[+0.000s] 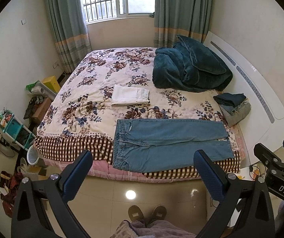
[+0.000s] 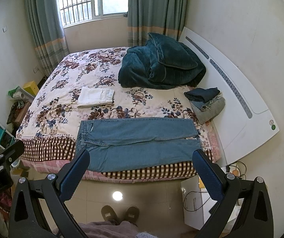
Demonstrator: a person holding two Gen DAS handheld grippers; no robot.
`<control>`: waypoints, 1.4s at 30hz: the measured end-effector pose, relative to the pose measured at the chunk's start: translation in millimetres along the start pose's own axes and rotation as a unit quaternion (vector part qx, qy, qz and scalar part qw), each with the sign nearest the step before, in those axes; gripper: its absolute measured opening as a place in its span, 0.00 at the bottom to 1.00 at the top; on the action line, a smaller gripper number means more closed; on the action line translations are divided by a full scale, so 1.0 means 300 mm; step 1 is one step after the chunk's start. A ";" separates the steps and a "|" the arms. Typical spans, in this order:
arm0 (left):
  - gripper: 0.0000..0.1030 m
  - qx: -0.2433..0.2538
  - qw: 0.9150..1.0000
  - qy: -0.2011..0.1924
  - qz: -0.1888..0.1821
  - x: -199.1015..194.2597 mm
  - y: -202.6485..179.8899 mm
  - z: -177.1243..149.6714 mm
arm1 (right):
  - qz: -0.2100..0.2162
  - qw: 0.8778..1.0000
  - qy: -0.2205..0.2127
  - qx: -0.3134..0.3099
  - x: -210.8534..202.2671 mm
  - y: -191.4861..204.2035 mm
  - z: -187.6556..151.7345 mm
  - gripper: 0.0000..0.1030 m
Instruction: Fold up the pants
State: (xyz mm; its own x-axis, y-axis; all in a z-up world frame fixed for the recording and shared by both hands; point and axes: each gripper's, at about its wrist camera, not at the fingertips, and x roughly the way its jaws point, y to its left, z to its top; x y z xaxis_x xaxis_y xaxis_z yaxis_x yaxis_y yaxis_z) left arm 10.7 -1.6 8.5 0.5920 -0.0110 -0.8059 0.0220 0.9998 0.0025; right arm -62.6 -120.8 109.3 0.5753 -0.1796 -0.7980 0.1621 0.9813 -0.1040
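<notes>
Lying flat along the near edge of the bed, the blue jeans are spread with the waistband to the left and both legs running right. Folded white pants are seen farther back on the floral cover, and a small stack of folded clothes is set by the headboard, beside a teal blanket. The left gripper and right gripper are held above the floor with fingers apart, clamped on nothing.
</notes>
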 end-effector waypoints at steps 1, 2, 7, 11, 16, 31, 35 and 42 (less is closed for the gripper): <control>1.00 0.000 1.000 0.000 0.000 0.000 -0.001 0.002 | 0.000 1.000 0.001 0.000 -0.002 0.002 0.000 1.00; 1.00 0.001 1.000 0.000 0.001 -0.012 -0.026 0.027 | 0.000 1.000 -0.001 0.000 0.000 0.000 -0.001 1.00; 1.00 0.001 1.000 0.000 0.000 -0.018 -0.035 0.036 | 0.003 1.000 0.001 -0.002 -0.028 0.038 0.026 1.00; 1.00 0.000 1.000 0.001 0.000 -0.020 -0.036 0.037 | 0.003 1.000 0.002 -0.002 -0.031 0.044 0.031 1.00; 1.00 -0.001 1.000 0.002 0.000 -0.012 -0.049 0.054 | 0.005 1.000 0.005 -0.002 -0.035 0.054 0.031 1.00; 1.00 -0.011 1.000 0.001 0.010 0.067 -0.125 -0.010 | 0.002 1.000 0.017 0.011 0.111 -0.039 0.030 1.00; 1.00 -0.019 0.999 -0.011 0.033 0.139 -0.135 0.012 | -0.015 0.999 0.029 0.037 0.250 -0.085 0.066 1.00; 1.00 -0.035 0.996 0.013 0.078 0.438 -0.097 0.158 | -0.044 0.991 0.075 0.099 0.661 -0.214 0.202 1.00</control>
State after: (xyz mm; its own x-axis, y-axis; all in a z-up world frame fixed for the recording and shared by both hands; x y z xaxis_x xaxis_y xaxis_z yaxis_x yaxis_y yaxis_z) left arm 126.0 -33.2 -69.3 0.5619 0.1451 -0.8144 -0.1260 0.9880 0.0891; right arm 89.8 -223.6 -6.3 0.4284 -0.2376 -0.8718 0.3693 0.9266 -0.0711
